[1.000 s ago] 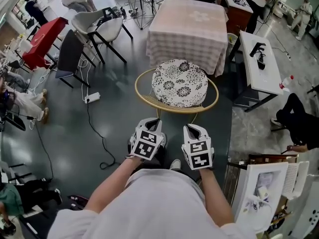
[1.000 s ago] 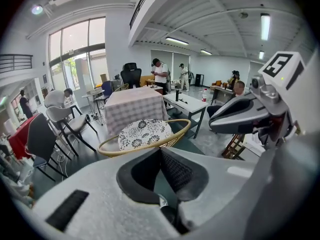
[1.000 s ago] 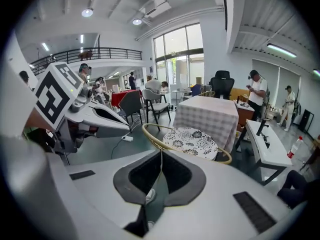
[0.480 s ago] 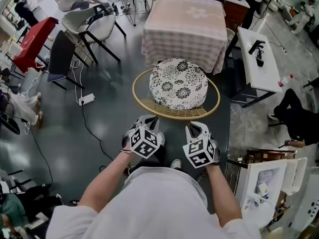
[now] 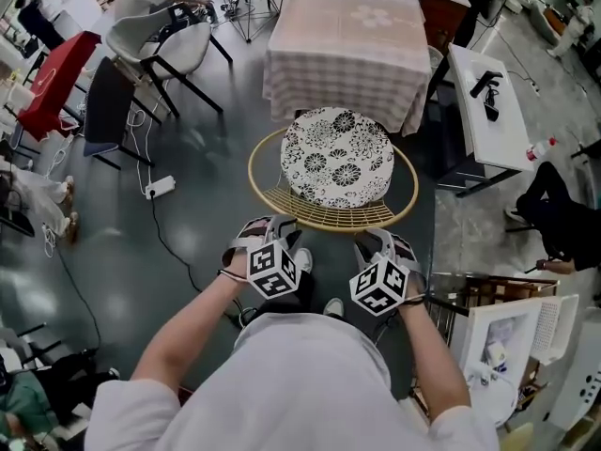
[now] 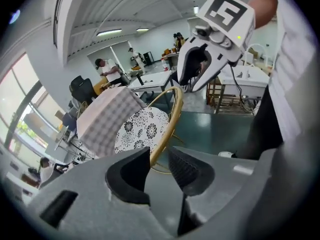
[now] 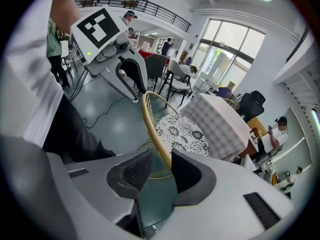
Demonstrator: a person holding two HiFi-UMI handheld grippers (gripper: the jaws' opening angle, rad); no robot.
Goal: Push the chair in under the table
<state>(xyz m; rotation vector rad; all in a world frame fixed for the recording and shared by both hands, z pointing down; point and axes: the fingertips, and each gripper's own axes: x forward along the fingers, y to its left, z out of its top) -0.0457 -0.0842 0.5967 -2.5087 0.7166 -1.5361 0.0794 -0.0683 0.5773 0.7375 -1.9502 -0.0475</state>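
A round chair of golden wire (image 5: 329, 222) with a black-and-white floral cushion (image 5: 336, 155) stands in front of a square table under a checked cloth (image 5: 349, 45). Both grippers are at the near side of the chair's back rim. My left gripper (image 5: 266, 229) has its jaws opening, and the golden rim (image 6: 170, 116) runs down into the gap between them (image 6: 159, 166) without being pressed. My right gripper (image 5: 383, 243) is opening too, and the rim (image 7: 151, 116) passes between its pads (image 7: 162, 169). Each gripper shows in the other's view: right (image 6: 199, 69), left (image 7: 129, 74).
A white desk (image 5: 488, 111) stands right of the table. Grey and white chairs (image 5: 169, 45) and a red table (image 5: 52, 83) are at the far left. A power strip with its cable (image 5: 160, 187) lies on the dark floor. A seated person's legs (image 5: 554, 224) are at the right.
Both grippers have come down and forward to the chair's back rim and have rolled, so their marker cubes tilt outward. The chair and table look unmoved.
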